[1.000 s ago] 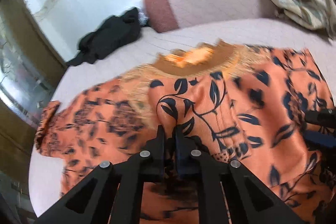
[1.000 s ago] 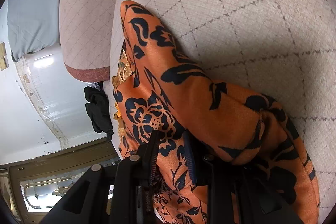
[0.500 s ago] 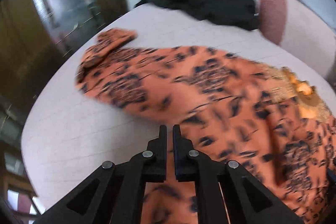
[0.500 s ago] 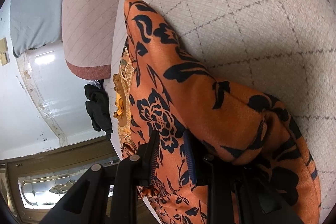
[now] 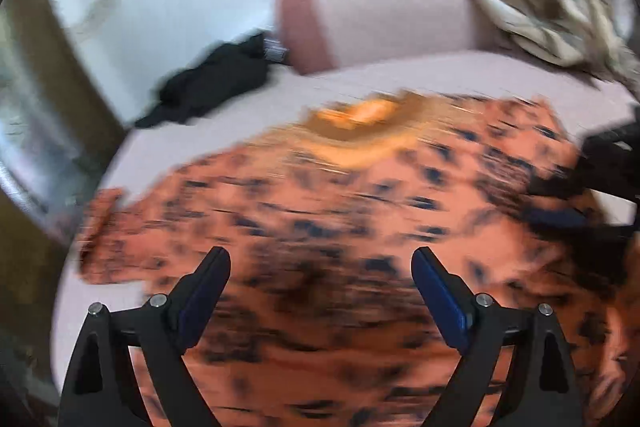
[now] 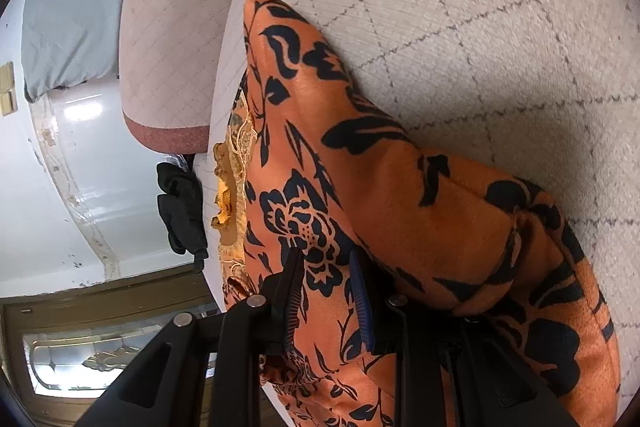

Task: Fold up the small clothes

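Observation:
An orange garment with a dark floral print [image 5: 340, 227] lies spread on a pale quilted bed [image 5: 460, 75]; its gold embroidered neckline [image 5: 360, 115] faces the far side. The left wrist view is motion-blurred. My left gripper [image 5: 320, 263] is open wide above the garment and holds nothing. My right gripper [image 6: 326, 259] is shut on a fold of the same garment [image 6: 380, 187], with cloth pinched between its fingers. The right gripper's dark body shows at the right edge of the left wrist view [image 5: 608, 163].
A black garment [image 5: 216, 83] lies at the bed's far left edge. A pink bolster pillow [image 5: 380, 15] lies along the back, with a cream and brown patterned cloth [image 5: 552, 7] on it. A wooden door with a glass panel [image 6: 100, 359] stands beyond the bed.
My left gripper has opened wide after being shut, and it has swung back over the garment toward the neckline. My right gripper keeps its hold on the fold, almost still.

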`<action>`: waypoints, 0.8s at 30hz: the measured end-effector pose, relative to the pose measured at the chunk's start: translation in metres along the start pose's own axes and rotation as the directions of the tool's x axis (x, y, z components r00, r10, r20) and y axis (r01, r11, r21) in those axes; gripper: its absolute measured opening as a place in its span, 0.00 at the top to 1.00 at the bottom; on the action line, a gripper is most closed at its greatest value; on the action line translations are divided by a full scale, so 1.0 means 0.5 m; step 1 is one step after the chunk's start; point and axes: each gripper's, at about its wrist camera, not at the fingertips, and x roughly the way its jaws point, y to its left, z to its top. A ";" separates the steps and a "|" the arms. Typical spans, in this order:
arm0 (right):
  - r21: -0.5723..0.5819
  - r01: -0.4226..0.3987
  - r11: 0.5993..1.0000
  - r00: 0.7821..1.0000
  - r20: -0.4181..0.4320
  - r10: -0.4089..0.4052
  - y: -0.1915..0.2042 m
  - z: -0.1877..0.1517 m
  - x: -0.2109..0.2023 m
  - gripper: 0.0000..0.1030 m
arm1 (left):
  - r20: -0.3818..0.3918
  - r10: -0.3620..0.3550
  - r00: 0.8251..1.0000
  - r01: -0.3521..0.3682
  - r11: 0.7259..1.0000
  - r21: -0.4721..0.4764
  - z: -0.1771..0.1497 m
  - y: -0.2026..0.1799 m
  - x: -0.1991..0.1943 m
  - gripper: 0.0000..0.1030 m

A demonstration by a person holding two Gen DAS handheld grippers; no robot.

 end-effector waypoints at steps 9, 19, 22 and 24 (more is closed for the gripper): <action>0.010 -0.020 1.000 0.999 -0.030 0.020 -0.009 0.009 -0.003 0.73 | -0.167 0.043 0.985 -0.070 0.985 -0.158 0.022 0.078 0.107 0.11; 0.002 -0.011 1.000 1.000 -0.022 0.011 -0.010 0.007 -0.008 0.73 | -0.310 0.234 0.921 -0.359 0.819 -0.447 -0.066 0.416 0.077 0.11; 0.000 -0.008 1.000 1.000 -0.017 0.008 -0.004 0.003 -0.003 0.73 | -0.347 0.262 0.901 -0.409 0.780 -0.474 -0.110 0.485 0.062 0.11; -0.004 -0.008 1.000 1.000 -0.015 0.008 -0.003 0.001 -0.002 0.73 | -0.364 0.269 0.892 -0.428 0.764 -0.482 -0.135 0.523 0.059 0.11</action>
